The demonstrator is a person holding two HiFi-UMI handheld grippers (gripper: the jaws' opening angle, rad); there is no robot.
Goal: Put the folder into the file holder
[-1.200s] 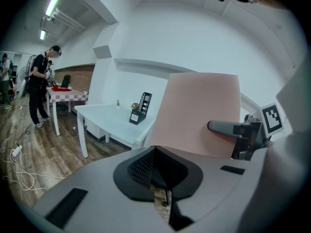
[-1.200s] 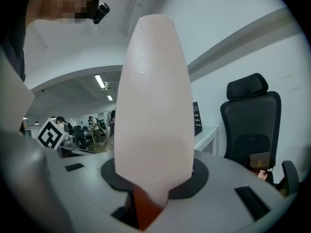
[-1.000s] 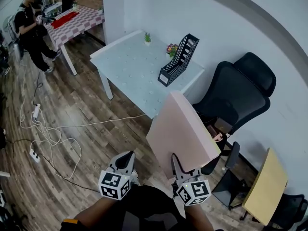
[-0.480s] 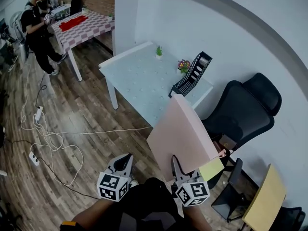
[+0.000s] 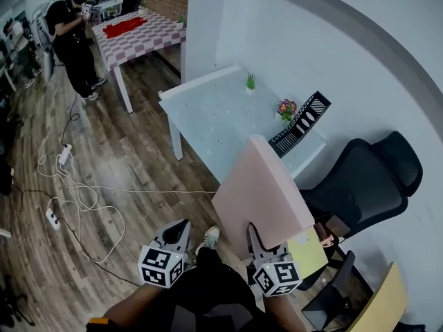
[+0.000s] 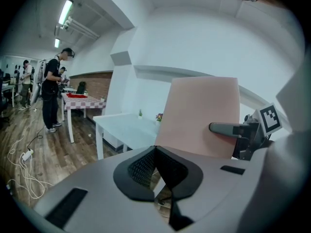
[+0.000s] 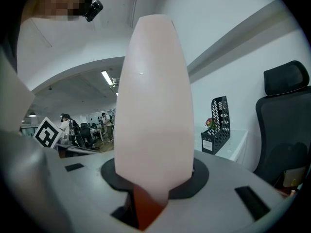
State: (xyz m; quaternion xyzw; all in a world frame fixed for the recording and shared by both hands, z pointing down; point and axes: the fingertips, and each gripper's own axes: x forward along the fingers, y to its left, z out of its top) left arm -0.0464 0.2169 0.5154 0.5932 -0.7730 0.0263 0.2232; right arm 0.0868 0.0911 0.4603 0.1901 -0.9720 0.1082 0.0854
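While the left gripper (image 5: 178, 232) hangs beside it with jaws together and empty, the right gripper (image 5: 253, 239) clamps the pink folder (image 5: 261, 189) by its lower edge, long axis rising forward, top corner pointing toward the black file holder (image 5: 302, 122) on the white table (image 5: 211, 120).

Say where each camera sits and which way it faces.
Head view: on the person's head, steeply down at the white table; left gripper, right gripper, forearms show.
Left gripper view: on the left gripper, along its shut fingers at the table; right gripper shows.
Right gripper view: on the right gripper, along fingers gripping the flat pink folder, towards the black mesh file holder.
Shared: all three show the folder.
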